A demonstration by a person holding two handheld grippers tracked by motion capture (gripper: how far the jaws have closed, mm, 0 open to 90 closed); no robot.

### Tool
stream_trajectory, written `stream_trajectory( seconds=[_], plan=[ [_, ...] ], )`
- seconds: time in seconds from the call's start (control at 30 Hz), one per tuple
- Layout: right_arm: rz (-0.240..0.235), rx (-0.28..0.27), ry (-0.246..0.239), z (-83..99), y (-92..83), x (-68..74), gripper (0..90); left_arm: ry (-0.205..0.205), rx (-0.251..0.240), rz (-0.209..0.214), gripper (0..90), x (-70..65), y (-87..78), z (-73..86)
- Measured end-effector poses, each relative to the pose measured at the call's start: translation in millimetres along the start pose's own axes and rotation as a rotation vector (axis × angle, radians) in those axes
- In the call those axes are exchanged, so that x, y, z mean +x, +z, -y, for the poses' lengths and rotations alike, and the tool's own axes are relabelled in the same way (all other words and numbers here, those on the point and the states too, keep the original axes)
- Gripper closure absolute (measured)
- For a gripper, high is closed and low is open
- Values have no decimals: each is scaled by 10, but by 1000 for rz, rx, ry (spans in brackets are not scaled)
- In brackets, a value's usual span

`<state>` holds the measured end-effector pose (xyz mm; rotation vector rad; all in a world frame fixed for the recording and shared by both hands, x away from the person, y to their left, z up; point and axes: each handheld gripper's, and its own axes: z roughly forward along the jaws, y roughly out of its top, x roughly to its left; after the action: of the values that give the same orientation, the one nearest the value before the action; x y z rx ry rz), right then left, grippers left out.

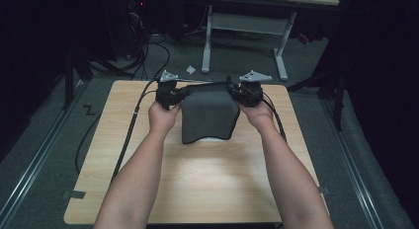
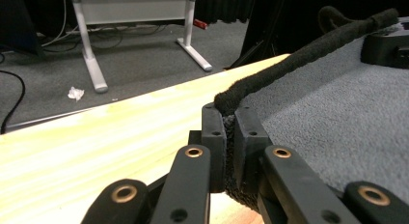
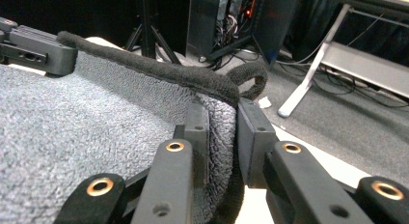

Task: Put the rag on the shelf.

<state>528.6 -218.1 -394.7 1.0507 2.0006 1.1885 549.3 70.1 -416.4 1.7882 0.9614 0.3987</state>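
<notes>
The left gripper [image 1: 171, 92] and right gripper [image 1: 245, 92] each have jaws pinching a bound corner of the grey towel [image 1: 207, 115], which sags between them onto the surface [image 1: 207, 189]. Keep both pinches firm and level, lowering evenly so the cloth lies flat without bunching.

Towel [image 1: 207, 115]: grey terry cloth, nubby matt pile, black bound hem. Table [image 1: 197, 179]: pale wood grain, smooth, slight sheen. Left gripper [image 2: 230, 132], right gripper [image 3: 223, 132]: matt black plastic, brass-coloured rivets. Floor beyond table: grey carpet, rough.
</notes>
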Motion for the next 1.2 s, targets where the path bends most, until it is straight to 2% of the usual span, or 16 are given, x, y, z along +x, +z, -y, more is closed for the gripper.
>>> stream_trajectory(
  seconds=[0.37,0.5,0.67,1.03,1.1,1.2],
  plan=[
    [-19,23,43,79,73,-12,774,-21,25,12,848,30,22,110],
    [-43,40,66,136,105,-30,773,-21,31,18,848,30,20,161],
    [-52,53,73,184,140,-20,773,-38,43,25,848,51,38,255],
    [-94,72,148,352,220,-55,766,-65,63,45,847,83,82,417],
    [-110,74,178,395,239,-66,762,-76,62,51,847,93,85,445],
    [-114,74,185,416,248,-65,758,-78,68,58,847,99,89,484]
  ],
)
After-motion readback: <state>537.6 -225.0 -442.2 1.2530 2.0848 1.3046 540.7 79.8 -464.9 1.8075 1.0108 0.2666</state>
